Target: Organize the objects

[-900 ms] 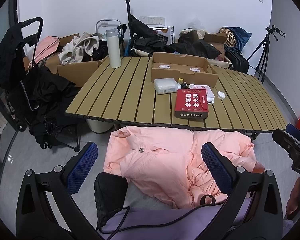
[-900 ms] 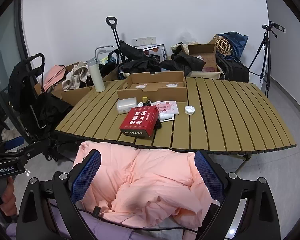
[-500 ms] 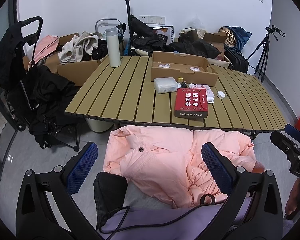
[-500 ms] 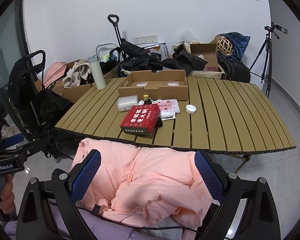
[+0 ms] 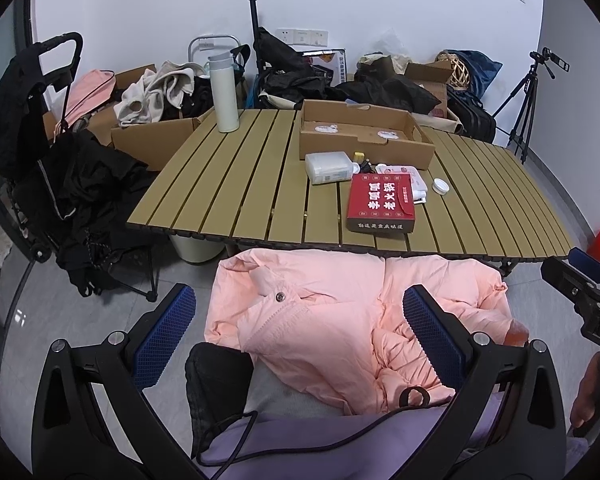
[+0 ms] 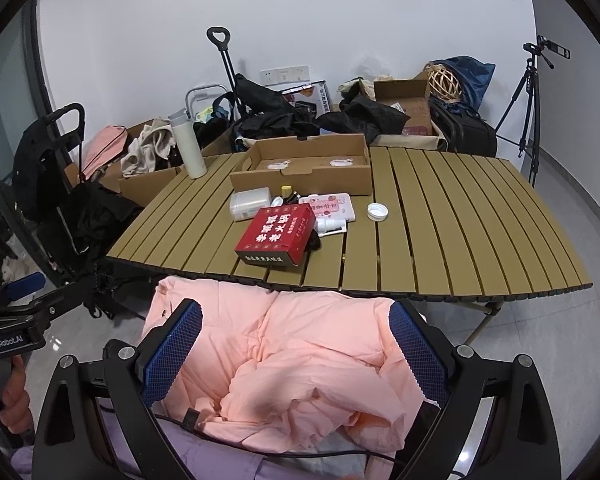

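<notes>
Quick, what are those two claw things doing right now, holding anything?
Left gripper: jaws open, holding nothing.
Right gripper: jaws open, holding nothing.

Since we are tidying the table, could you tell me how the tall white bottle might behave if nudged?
The white bottle stands upright, tall and narrow, near the table corner, so it probably tips easily. Its round body would likely roll.

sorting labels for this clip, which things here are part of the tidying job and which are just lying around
Likely part of the job:
- red box
- cardboard tray
- clear plastic box
- white cap
- pink packet
- both open hand-held grippers, left, right

Just lying about:
- white flask
- pink jacket
- tripod
- black clothes
</notes>
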### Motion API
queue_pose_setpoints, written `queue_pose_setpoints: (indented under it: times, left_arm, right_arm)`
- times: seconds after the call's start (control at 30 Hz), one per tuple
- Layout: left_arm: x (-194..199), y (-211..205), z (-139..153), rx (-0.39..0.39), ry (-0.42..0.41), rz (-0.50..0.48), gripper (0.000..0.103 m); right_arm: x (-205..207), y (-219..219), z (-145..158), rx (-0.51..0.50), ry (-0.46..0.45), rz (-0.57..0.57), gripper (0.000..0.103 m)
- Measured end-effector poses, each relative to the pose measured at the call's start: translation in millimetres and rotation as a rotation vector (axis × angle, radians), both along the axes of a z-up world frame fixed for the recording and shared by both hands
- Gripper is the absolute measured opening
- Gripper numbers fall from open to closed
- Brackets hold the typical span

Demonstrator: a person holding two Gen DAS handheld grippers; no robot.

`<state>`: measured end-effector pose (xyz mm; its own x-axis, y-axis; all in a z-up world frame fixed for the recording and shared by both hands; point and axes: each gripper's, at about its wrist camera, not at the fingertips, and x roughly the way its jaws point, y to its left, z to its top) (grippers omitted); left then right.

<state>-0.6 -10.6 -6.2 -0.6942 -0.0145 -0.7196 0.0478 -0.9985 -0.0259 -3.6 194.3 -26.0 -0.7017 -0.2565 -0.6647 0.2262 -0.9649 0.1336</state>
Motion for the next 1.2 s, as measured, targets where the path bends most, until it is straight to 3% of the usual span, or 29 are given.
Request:
queue_pose_setpoints:
  times: [0.37,0.53,0.6,0.7,0.8,0.9,0.93,1.0,1.07,1.13,1.2]
  left_arm:
    - [-13,-4,-16,0.008,-0.046,-0.007,0.103]
    - [-33,-12,-22,-0.002,0.016,-0.034,0.103]
    - [-51,-22,-23,0.041,0.072,-0.050,0.103]
    - [-78,-39,-31,0.099,0.132,0.002,0.103]
    - [-125,-37,-47,0.096,0.038,-0.094,0.103]
    - [-168,-24,-67,0.111,-0.010,-0.151,0.103]
    - [-178,-19,-75,0.135,-0.020,-0.163,0.103]
    - [-201,-6,-96,0.255,-0.060,-0.242,0.103]
    - [-215,2,-111,0.289,-0.092,-0.265,0.100]
    - [-226,12,-125,0.313,-0.104,-0.305,0.087]
    - [-236,21,-136,0.338,-0.125,-0.385,0.083]
  right_arm:
    - [-7,-3,-17,-0.021,-0.008,0.056,0.097]
    - [-19,-2,-31,0.018,-0.016,0.044,0.097]
    - [-39,-1,-38,0.012,-0.037,0.038,0.097]
    - [-71,1,-42,-0.065,-0.018,0.045,0.097]
    - [-114,-5,-51,-0.099,-0.012,0.035,0.097]
    - [-165,-25,-74,-0.049,-0.130,0.069,0.097]
    - [-178,-32,-81,-0.036,-0.149,0.061,0.094]
    - [-201,-44,-94,-0.017,-0.179,0.063,0.077]
    - [-215,-52,-108,-0.026,-0.224,0.074,0.059]
    - [-227,-54,-122,-0.056,-0.255,0.068,0.054]
    - [-235,-56,-133,-0.069,-0.281,0.076,0.048]
